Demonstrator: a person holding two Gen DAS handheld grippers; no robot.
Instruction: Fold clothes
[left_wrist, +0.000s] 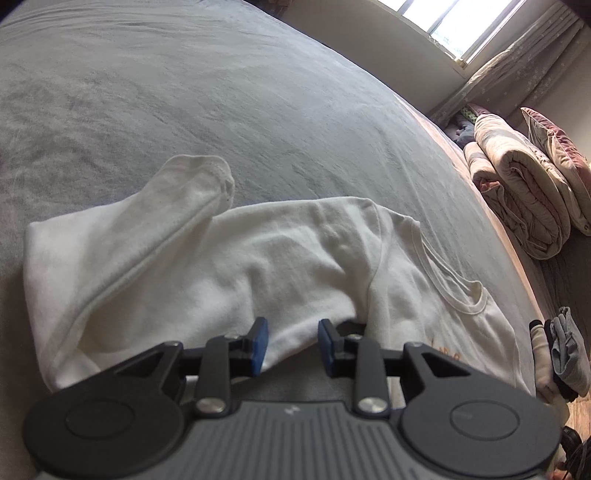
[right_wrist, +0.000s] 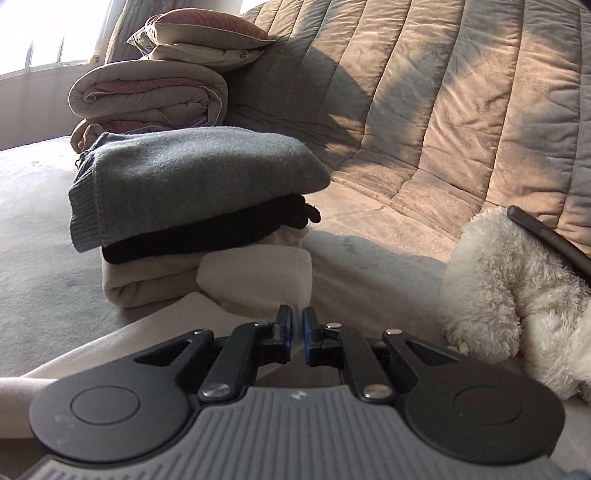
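Note:
A white long-sleeved shirt (left_wrist: 258, 266) lies partly folded on the grey bed (left_wrist: 184, 92), one sleeve (left_wrist: 177, 206) laid across its body and its collar (left_wrist: 461, 295) to the right. My left gripper (left_wrist: 293, 339) hovers at the shirt's near edge. Its blue pads stand apart and white cloth shows in the gap without being pinched. In the right wrist view my right gripper (right_wrist: 297, 332) is shut and holds nothing. It points at a stack of folded clothes: a grey sweater (right_wrist: 192, 177) on a black garment (right_wrist: 207, 232) on a cream one (right_wrist: 177, 280).
A rolled duvet (right_wrist: 147, 92) with a pillow (right_wrist: 199, 33) on top sits behind the stack. A quilted cover (right_wrist: 443, 110) rises at the back. A fluffy white plush item (right_wrist: 517, 288) lies at the right, a dark flat object (right_wrist: 546, 236) on it. The window (left_wrist: 443, 22) is far right.

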